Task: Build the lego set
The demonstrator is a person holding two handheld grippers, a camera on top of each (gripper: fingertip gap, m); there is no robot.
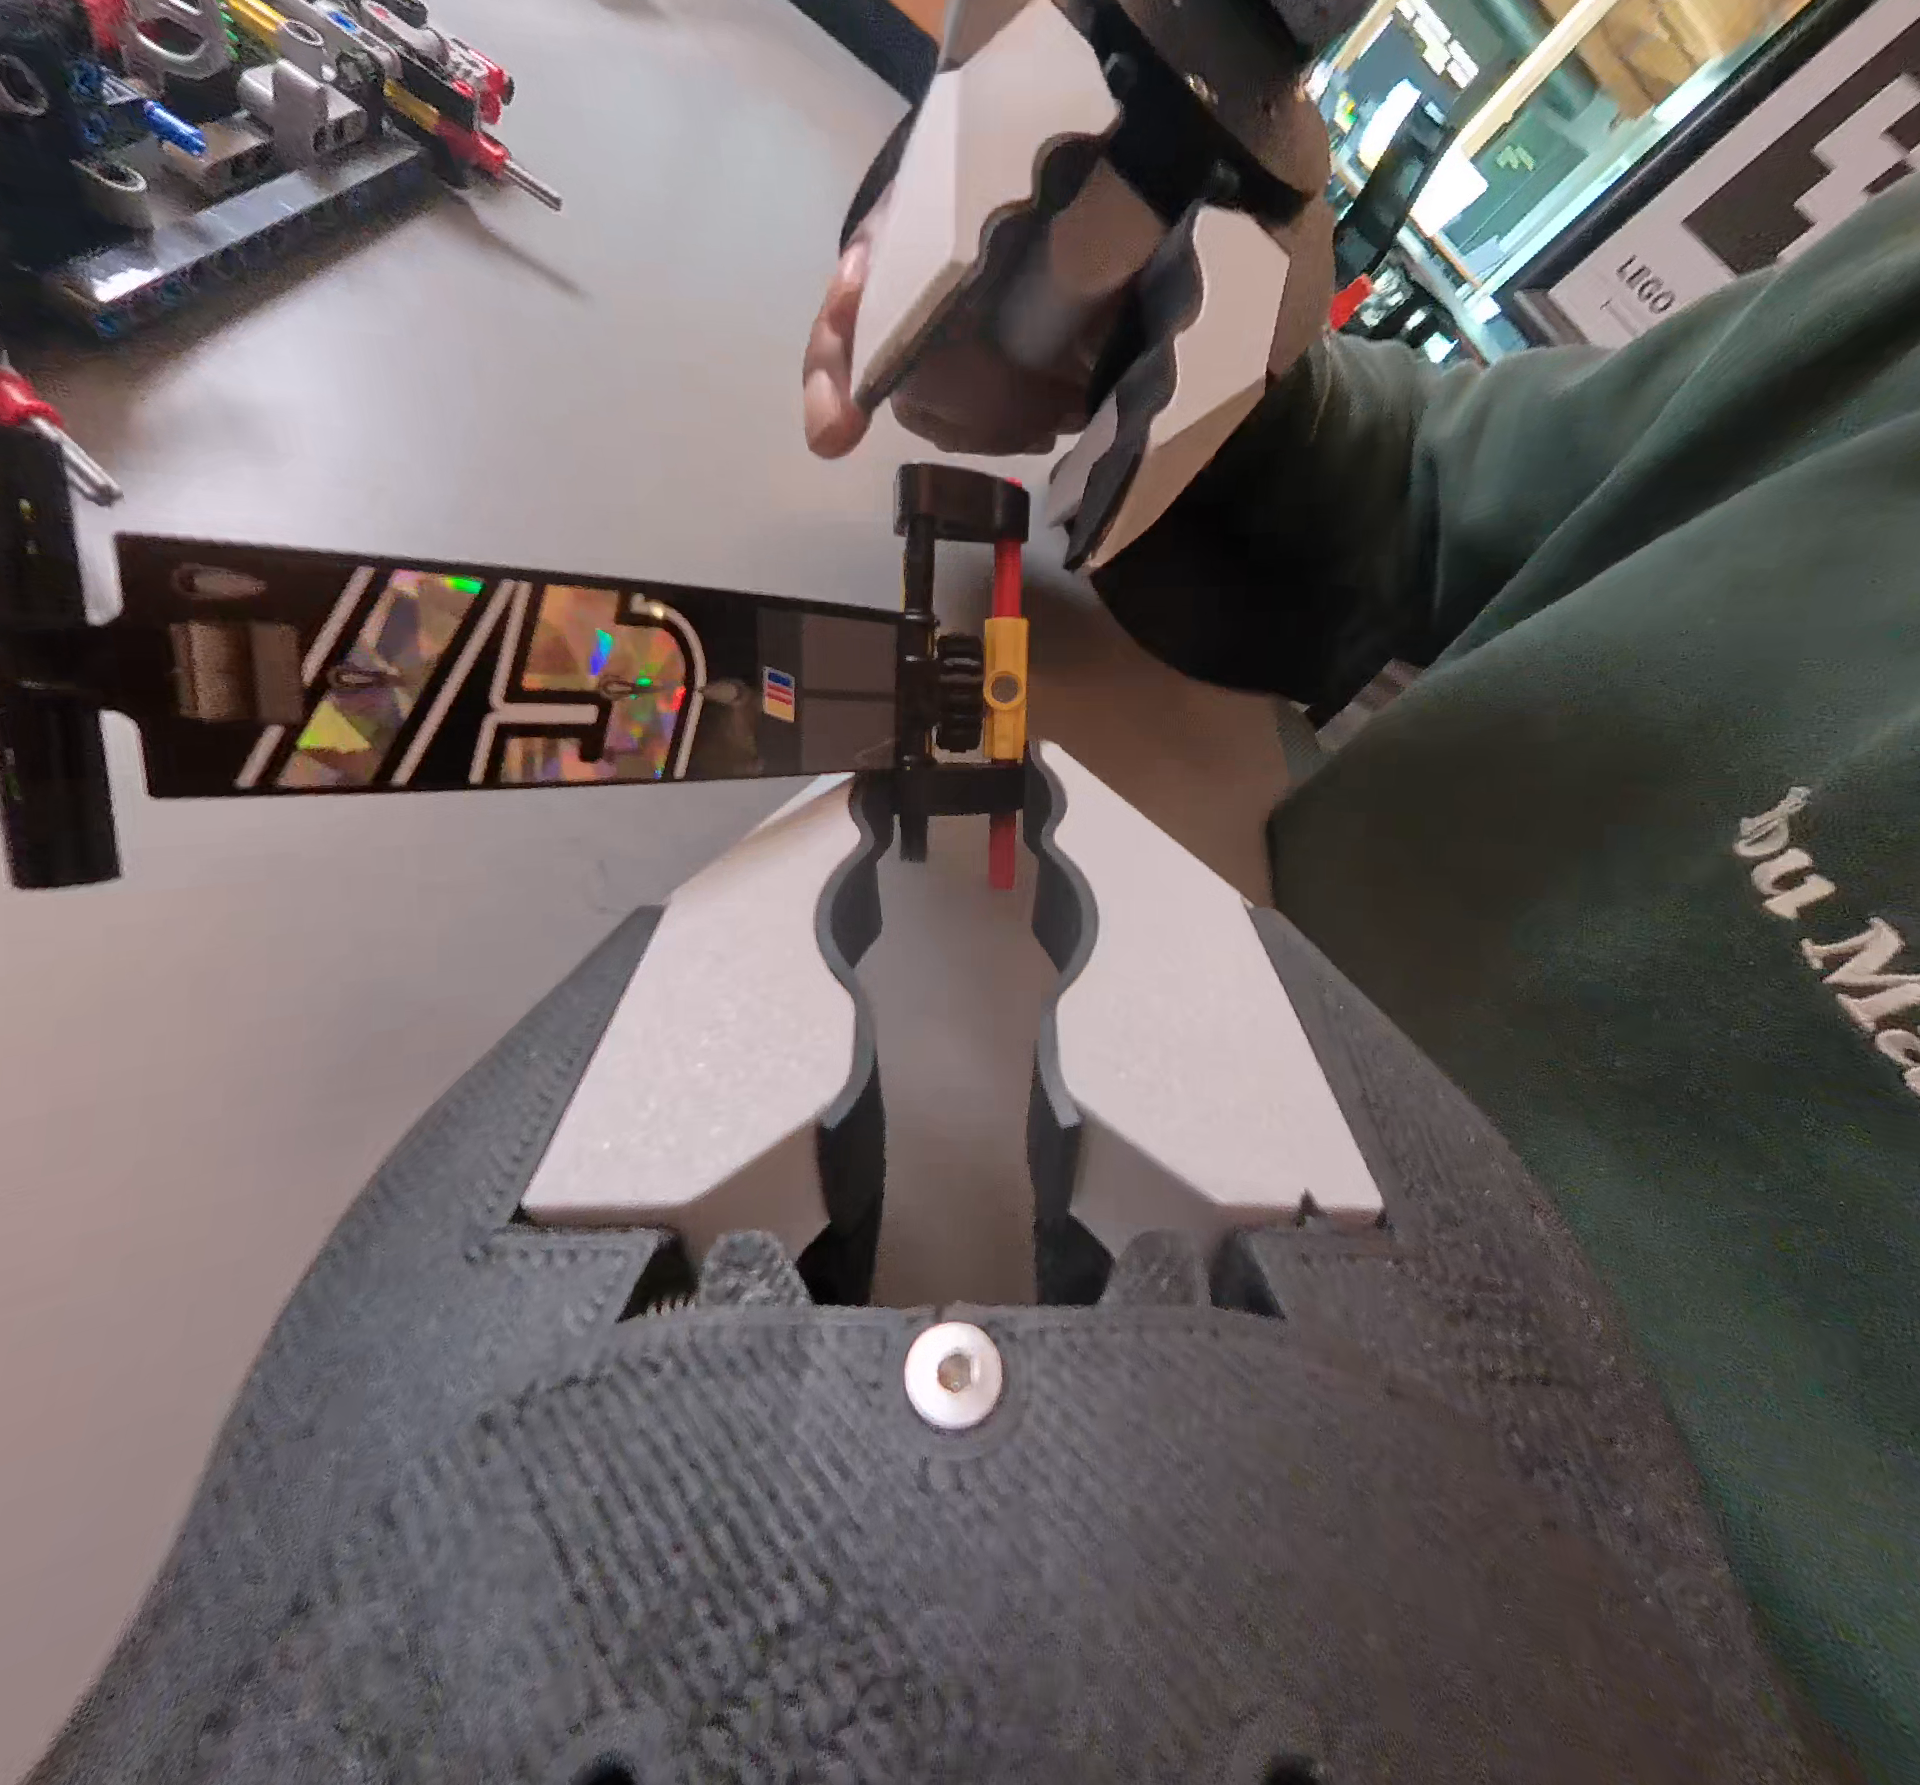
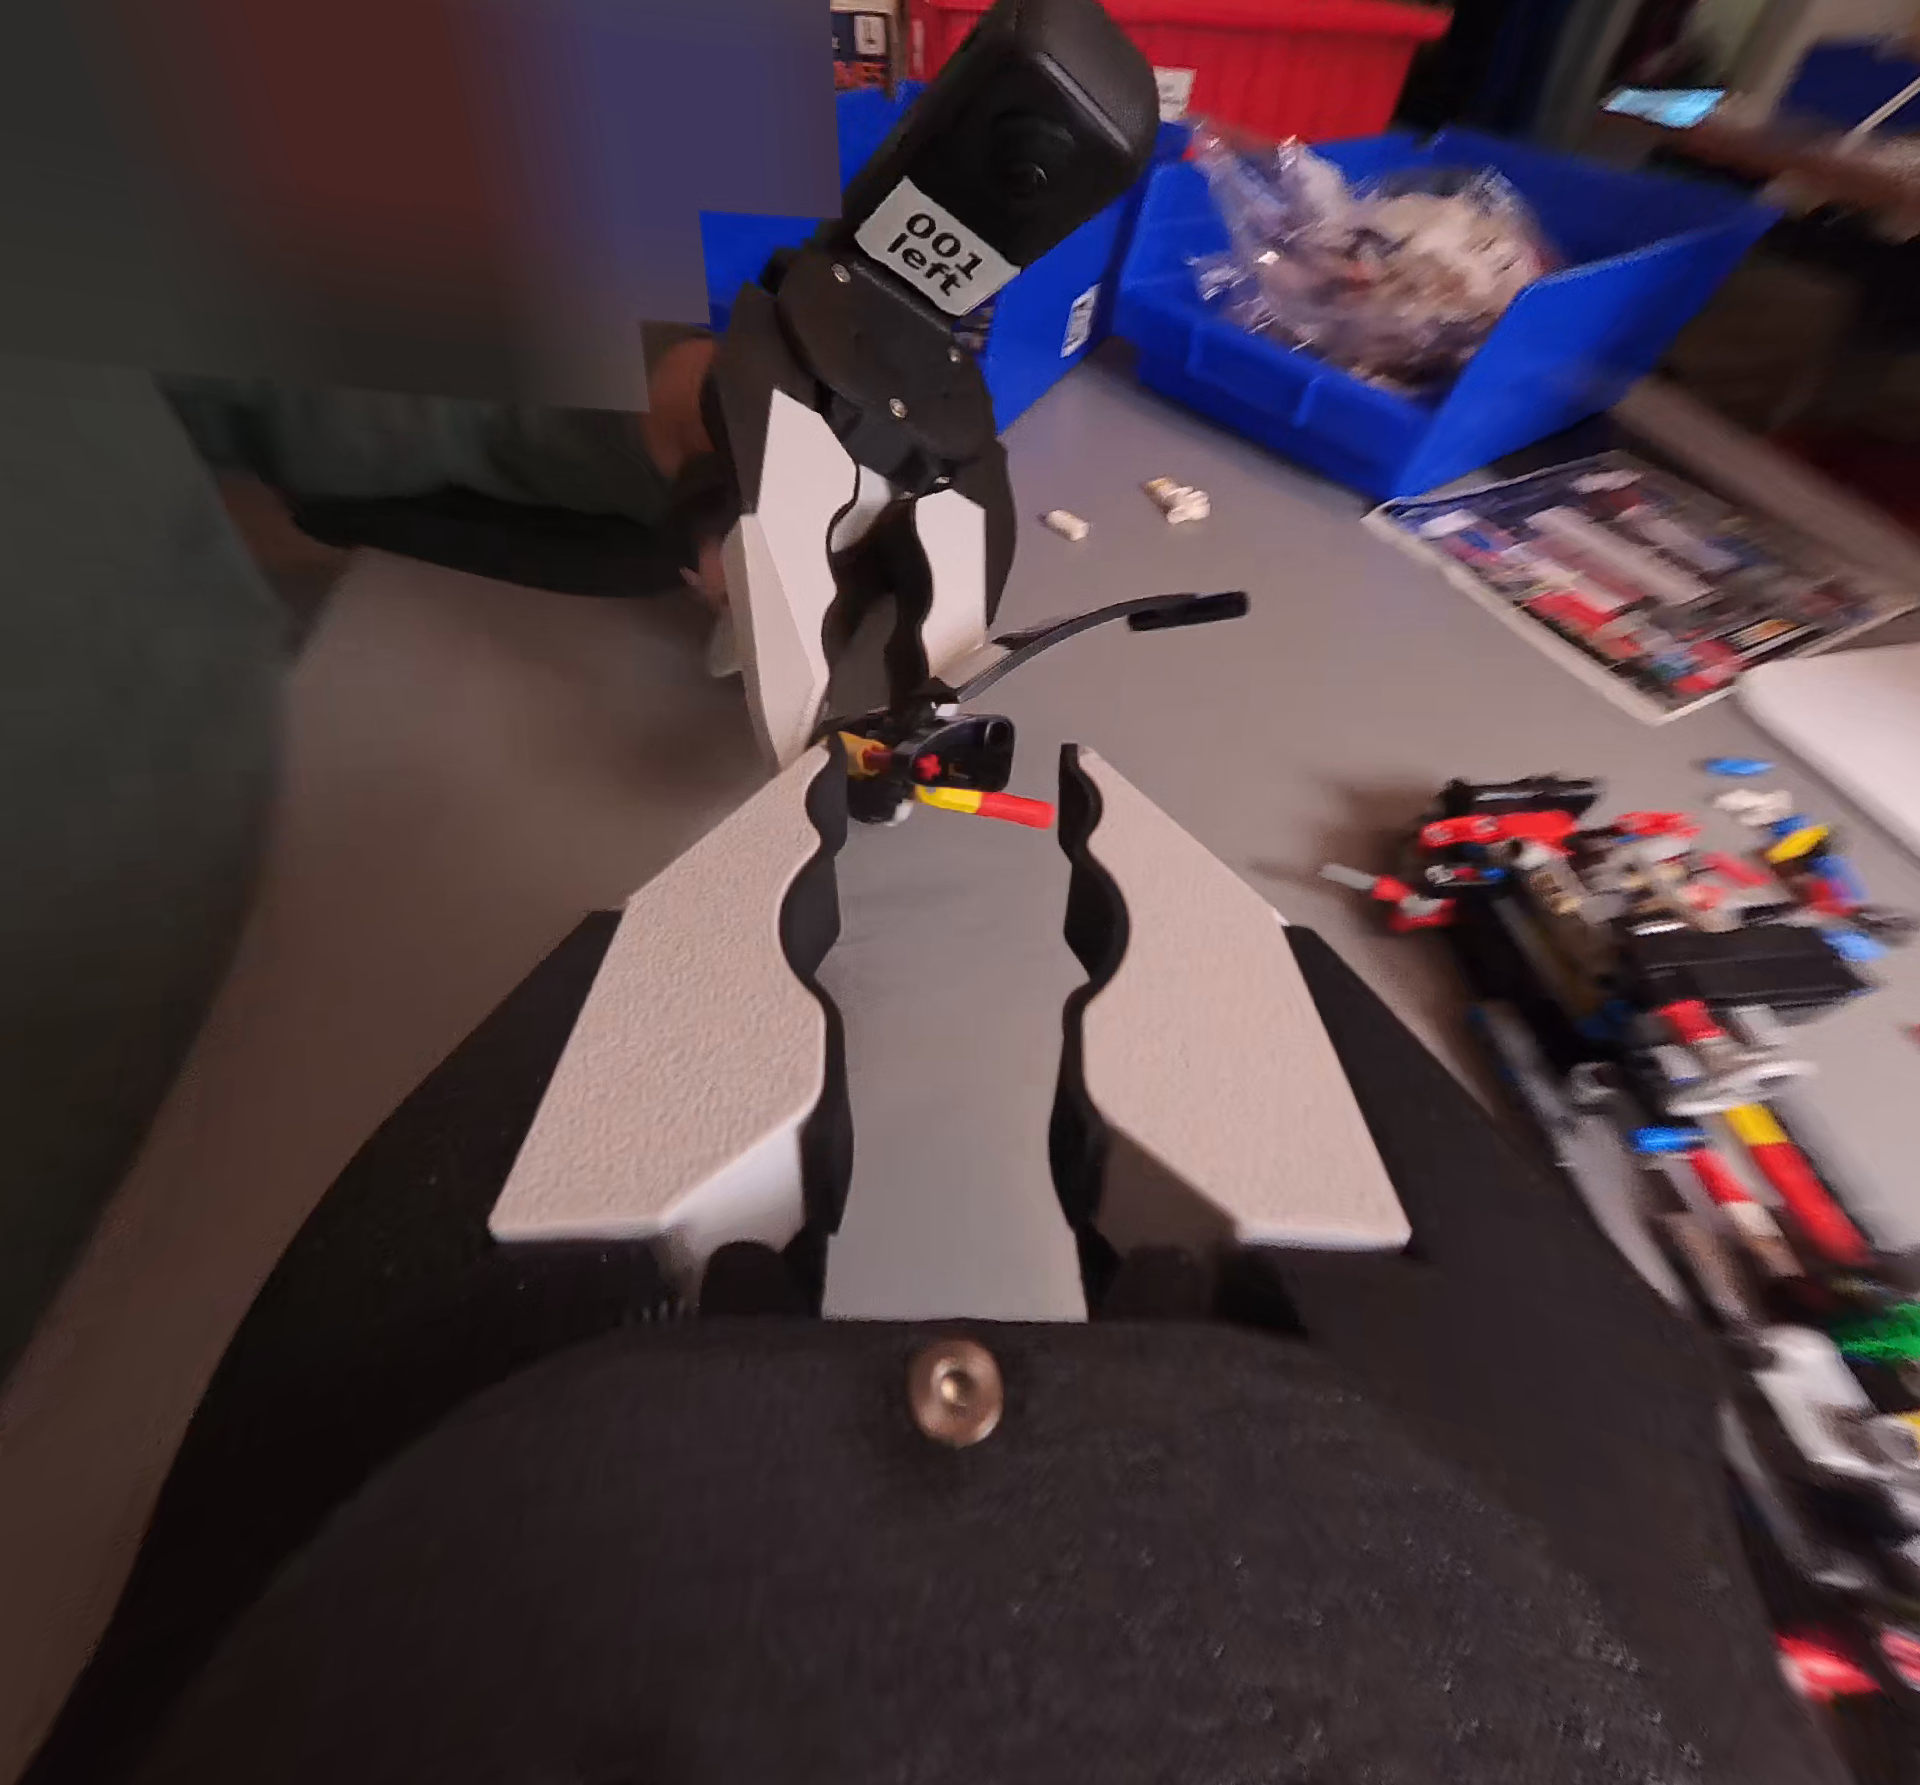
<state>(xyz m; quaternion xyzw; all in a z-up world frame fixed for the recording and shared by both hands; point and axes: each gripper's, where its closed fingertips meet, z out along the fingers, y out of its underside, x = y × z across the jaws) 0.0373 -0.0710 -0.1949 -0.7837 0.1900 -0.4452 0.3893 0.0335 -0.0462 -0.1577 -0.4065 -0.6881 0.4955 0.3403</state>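
left wrist view: left gripper (image 1: 961, 805) fingers pinch black foil-stickered lego wing subassembly (image 1: 520, 670); right gripper (image 1: 1070, 385) fingers parted, empty; big multicoloured technic chassis (image 1: 239, 73) at tabletop far edge unfinished, wing unattached.

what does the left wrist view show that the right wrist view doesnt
Only the left wrist view shows the face of the black panel with its shiny sticker, the yellow connector next to a black gear, and a green sleeve.

Only the right wrist view shows the blue bins, the instruction booklet and two small pale pieces on the table.

Both show the left gripper shut on the small assembly with the red axle, the right gripper open beside it, and the half-built model.
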